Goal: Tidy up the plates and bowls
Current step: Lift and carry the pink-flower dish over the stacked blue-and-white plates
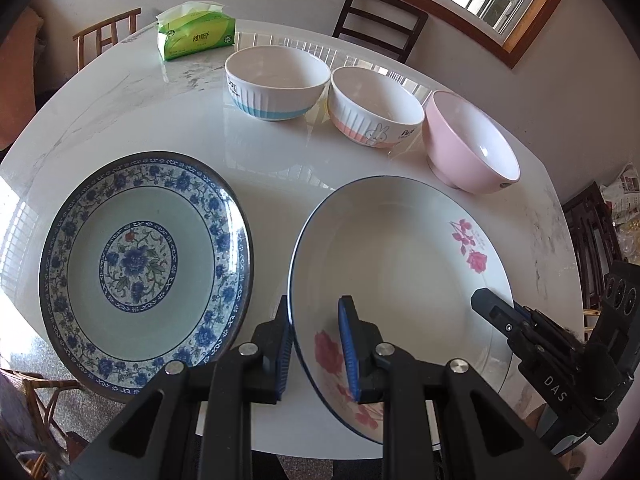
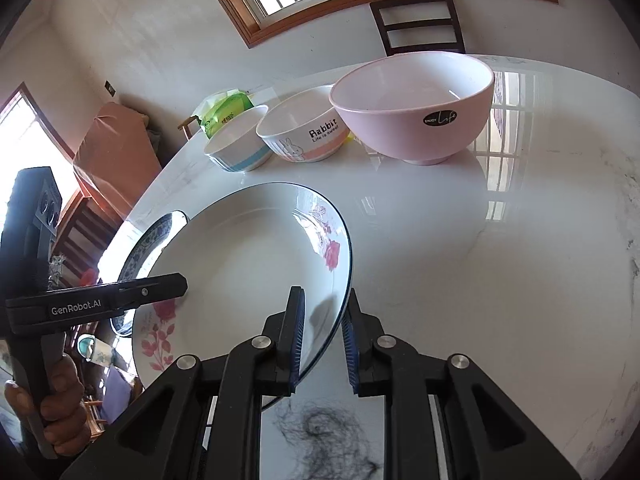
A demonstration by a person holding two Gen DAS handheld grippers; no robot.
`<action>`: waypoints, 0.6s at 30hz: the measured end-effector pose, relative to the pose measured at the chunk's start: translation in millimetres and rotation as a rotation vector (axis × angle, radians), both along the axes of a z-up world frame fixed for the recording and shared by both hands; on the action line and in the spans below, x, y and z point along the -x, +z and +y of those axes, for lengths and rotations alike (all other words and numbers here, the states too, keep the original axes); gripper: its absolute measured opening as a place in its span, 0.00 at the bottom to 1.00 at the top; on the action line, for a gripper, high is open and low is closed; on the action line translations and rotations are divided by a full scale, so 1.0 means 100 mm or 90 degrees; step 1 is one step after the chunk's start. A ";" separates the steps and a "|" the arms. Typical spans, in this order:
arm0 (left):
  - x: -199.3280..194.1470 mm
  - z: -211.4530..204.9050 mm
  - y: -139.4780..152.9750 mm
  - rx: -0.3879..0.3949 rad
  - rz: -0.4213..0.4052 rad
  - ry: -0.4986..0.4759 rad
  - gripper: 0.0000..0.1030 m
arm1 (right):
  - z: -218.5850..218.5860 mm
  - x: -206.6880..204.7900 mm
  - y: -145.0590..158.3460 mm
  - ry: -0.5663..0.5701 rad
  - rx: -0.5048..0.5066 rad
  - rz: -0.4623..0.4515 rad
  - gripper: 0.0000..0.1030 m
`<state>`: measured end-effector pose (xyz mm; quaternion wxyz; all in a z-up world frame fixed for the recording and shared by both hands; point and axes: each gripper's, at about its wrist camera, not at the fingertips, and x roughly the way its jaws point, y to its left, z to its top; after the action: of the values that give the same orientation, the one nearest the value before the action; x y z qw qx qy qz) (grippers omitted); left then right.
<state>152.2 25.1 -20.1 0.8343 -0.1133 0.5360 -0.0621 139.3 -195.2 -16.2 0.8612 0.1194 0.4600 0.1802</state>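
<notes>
Left wrist view: rose plate rim pinched between both hand-held grippers.

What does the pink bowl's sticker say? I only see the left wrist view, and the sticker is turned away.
Observer: The sticker on the pink bowl reads "Enjoy Life".
Operator: Is the other gripper really pinching the rose plate?
Observer: Yes. The right gripper has its jaws shut on the rim of the rose plate, one pad on each side.
</notes>
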 end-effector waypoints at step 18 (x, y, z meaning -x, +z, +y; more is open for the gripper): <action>0.37 0.95 0.03 0.007 0.000 0.102 0.22 | 0.89 -0.04 0.12 0.097 0.012 -0.011 0.19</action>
<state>114.8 119.8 -17.6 0.8359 -0.1606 0.5249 0.0021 143.4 -106.7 -3.7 0.8501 0.0740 0.4617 0.2421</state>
